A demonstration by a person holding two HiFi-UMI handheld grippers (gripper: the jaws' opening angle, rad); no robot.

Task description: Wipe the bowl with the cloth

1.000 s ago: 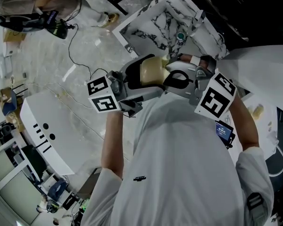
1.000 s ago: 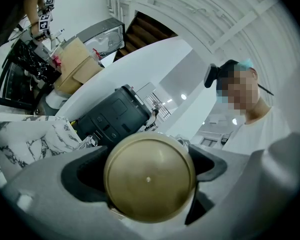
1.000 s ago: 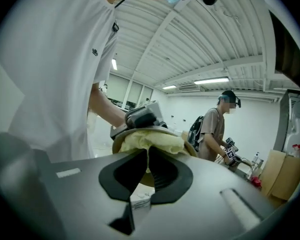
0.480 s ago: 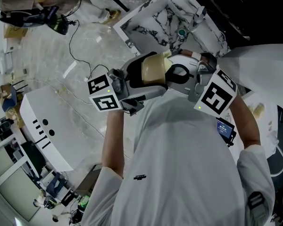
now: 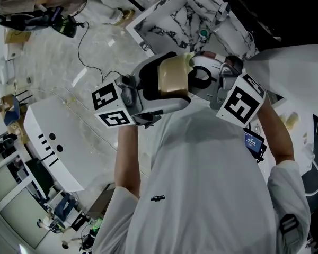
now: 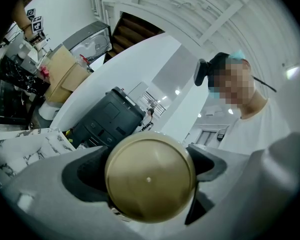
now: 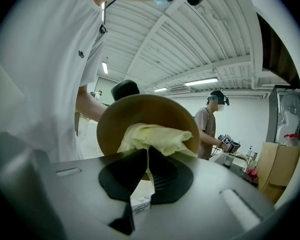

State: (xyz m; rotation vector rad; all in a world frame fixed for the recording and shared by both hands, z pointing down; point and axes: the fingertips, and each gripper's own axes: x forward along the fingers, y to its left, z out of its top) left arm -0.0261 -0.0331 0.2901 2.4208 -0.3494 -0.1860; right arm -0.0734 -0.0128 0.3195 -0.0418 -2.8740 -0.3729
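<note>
A tan bowl [image 5: 172, 77] is held up in front of the person's chest, with my left gripper [image 5: 160, 89] shut on it. In the left gripper view its round gold underside [image 6: 149, 179] fills the space between the jaws. My right gripper [image 5: 200, 80] faces the bowl's open side and is shut on a pale yellow cloth [image 7: 155, 136]. The cloth is bunched and pressed inside the bowl [image 7: 135, 115], just past the black fingertips [image 7: 162, 171]. Only a small bit of cloth [image 5: 189, 60] shows in the head view.
A white marble-patterned tray or table [image 5: 172, 20] lies just beyond the grippers. Black cables [image 5: 90, 57] trail over the pale floor, and a white curved counter [image 5: 53, 142] stands at the left. Another person [image 7: 209, 126] stands in the background of the right gripper view.
Both grippers, with the bowl and cloth, have shifted slightly up in the head view. The left gripper's marker cube has moved a little to the left. Both holds are unchanged.
</note>
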